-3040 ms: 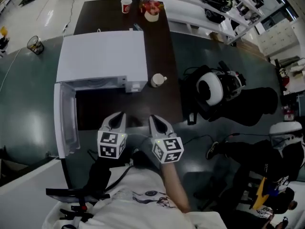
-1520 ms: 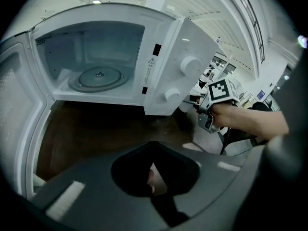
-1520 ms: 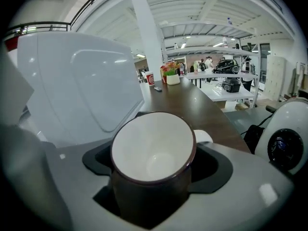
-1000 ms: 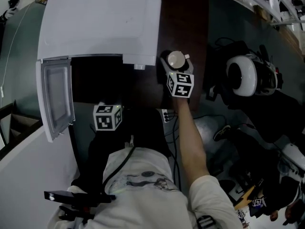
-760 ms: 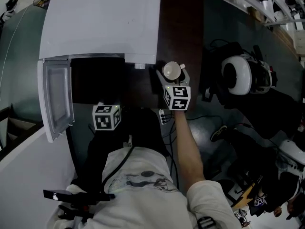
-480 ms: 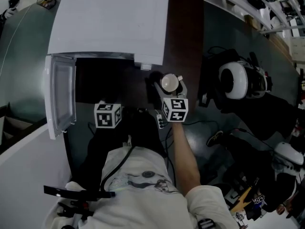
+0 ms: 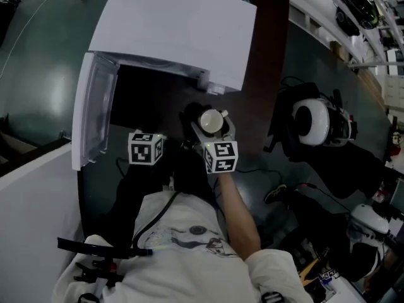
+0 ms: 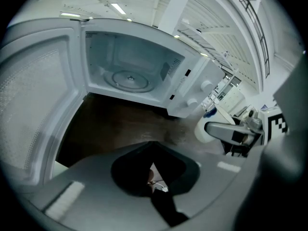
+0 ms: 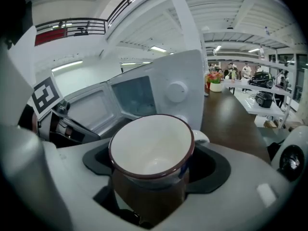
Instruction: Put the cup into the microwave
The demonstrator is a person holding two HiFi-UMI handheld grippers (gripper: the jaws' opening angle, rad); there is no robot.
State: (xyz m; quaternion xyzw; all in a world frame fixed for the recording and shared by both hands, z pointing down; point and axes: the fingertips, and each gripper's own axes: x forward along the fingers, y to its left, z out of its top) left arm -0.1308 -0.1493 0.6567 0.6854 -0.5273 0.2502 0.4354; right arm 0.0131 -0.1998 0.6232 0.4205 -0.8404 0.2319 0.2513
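Right tongs (image 9: 150, 170) pinch the cup (image 9: 150, 150) by its lower body, one jaw on each side. The cup is white with a dark rim, upright, mouth up, nothing visible inside; its handle (image 9: 201, 137) points away to the right. In the head view the cup sits just in front of the microwave's (image 7: 177, 30) front right corner, beside the control side and still outside the cavity. Whether its base touches the dark tabletop (image 7: 268, 55) cannot be told. The microwave door (image 7: 93, 115) is swung wide open to the left. The left gripper view looks straight into the lit cavity (image 8: 130, 64), with the round turntable (image 8: 127, 78) on its floor. Left tongs (image 8: 151, 146) are pressed together at the tips with nothing between them, held low before the open door, well left of the cup.
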